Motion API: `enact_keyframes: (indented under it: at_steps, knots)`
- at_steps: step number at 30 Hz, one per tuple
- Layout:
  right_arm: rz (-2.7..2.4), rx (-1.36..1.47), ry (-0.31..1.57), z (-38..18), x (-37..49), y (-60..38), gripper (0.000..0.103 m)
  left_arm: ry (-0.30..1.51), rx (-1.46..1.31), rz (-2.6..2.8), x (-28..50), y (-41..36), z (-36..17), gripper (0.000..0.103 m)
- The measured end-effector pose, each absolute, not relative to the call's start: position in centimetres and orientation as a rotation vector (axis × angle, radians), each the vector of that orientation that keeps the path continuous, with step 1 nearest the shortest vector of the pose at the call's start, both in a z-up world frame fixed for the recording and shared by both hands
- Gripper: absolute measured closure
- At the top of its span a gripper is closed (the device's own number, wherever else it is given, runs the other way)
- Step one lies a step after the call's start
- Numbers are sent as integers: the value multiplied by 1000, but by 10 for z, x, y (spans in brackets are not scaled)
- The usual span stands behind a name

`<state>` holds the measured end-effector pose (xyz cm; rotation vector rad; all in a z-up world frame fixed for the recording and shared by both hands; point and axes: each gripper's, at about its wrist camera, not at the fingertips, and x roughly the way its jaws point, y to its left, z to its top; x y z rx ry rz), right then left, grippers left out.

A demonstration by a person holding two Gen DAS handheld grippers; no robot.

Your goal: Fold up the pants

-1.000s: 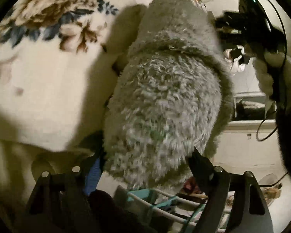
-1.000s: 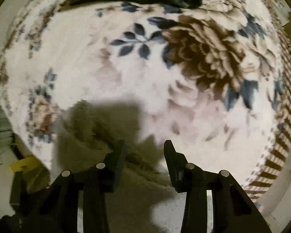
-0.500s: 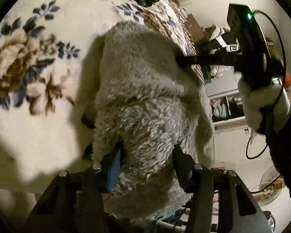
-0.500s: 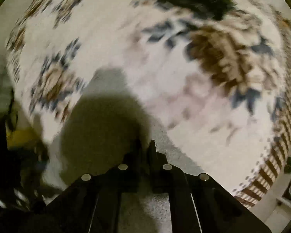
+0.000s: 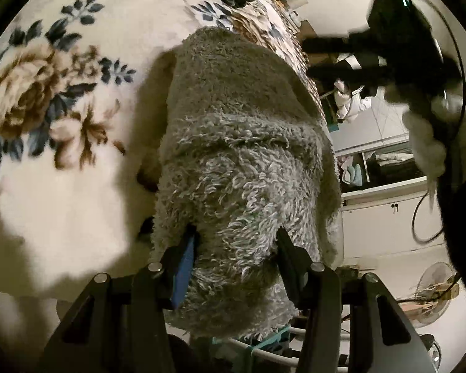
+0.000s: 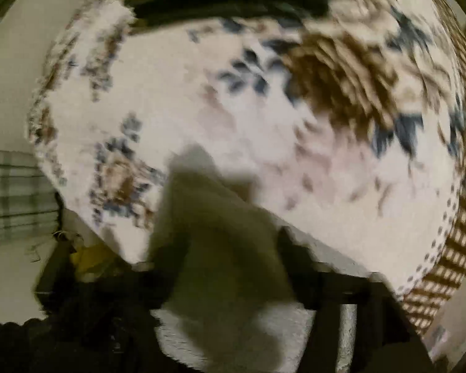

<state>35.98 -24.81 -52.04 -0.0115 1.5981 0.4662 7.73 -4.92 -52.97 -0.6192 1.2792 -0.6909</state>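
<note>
Grey fleecy pants (image 5: pixel 242 168) lie bunched on a bed's cream floral blanket (image 5: pixel 62 99), white cabinets (image 5: pixel 388 211) beyond. The left gripper (image 5: pixel 236 242) clamps their near end. The right gripper (image 6: pixel 233 245), blurred, has just been opening, fingers apart over the cloth.

A home bedroom is showing here: a floral blanket (image 5: pixel 62 130) is covering the bed, white cabinets (image 5: pixel 388 217) with open shelves of folded linens are standing alongside, and a fan (image 5: pixel 433 283) (floor-standing) is sitting nearby.

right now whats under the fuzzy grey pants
The floral blanket lies beneath the grey pants; the part directly below them is covered. The left gripper grips their near end.
</note>
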Motion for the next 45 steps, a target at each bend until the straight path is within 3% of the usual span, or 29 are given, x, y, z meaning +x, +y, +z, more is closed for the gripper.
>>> enact_keyframes:
  at_steps: [6, 7, 8, 11, 18, 20, 21, 22, 23, 24, 25, 28, 31, 38, 39, 40, 41, 43, 45]
  knots:
    - [551, -289, 1740, -574, 376, -173, 38, 1279, -621, -687, 71, -47, -531, 57]
    - [545, -347, 1750, -584, 374, -162, 50, 1277, -621, -687, 70, -45, -533, 57]
    - [543, -379, 1735, -586, 372, -158, 68, 1276, -622, -687, 69, -45, -532, 57]
    - [487, -450, 1633, -582, 373, -153, 88, 1272, -632, -690, 65, -44, -535, 57]
    - [372, -285, 1655, -591, 387, -181, 90, 1298, -644, -687, 63, -50, -534, 57]
    - [398, -191, 1683, -589, 387, -184, 86, 1317, -679, -664, 68, -46, -531, 49]
    - [413, -105, 1673, -576, 388, -196, 79, 1333, -693, -647, 70, -43, -529, 47]
    - [419, -78, 1659, -568, 388, -202, 55, 1354, -710, -627, 72, -40, -526, 43]
    - [421, -45, 1611, -548, 383, -217, 23, 1365, -727, -603, 74, -37, -523, 40]
    - [416, -11, 1567, -531, 378, -233, 11, 1359, -742, -578, 77, -32, -518, 26]
    - [405, 15, 1539, -521, 374, -242, 5, 1341, -754, -563, 79, -29, -512, 8]
    - [293, 158, 1452, -488, 345, -310, 5, 1291, -774, -560, 92, -26, -496, 4]
    - [101, 298, 1405, -489, 298, -385, 5, 1304, -725, -549, 110, -36, -492, 4]
    - [-206, 794, 1547, -594, 171, -502, 5, 1342, -537, -565, 160, -84, -500, 4]
    - [-187, 871, 1558, -607, 163, -506, 8, 1351, -514, -566, 162, -85, -504, 4]
    - [-158, 973, 1559, -621, 154, -509, 21, 1369, -487, -564, 159, -80, -510, 4]
    - [-122, 1068, 1549, -632, 146, -511, 47, 1387, -470, -562, 164, -82, -515, 4]
    - [-95, 1132, 1473, -633, 143, -511, 81, 1426, -432, -547, 169, -81, -525, 4]
    - [-95, 1024, 1313, -602, 152, -512, 86, 1456, -443, -542, 169, -77, -532, 4]
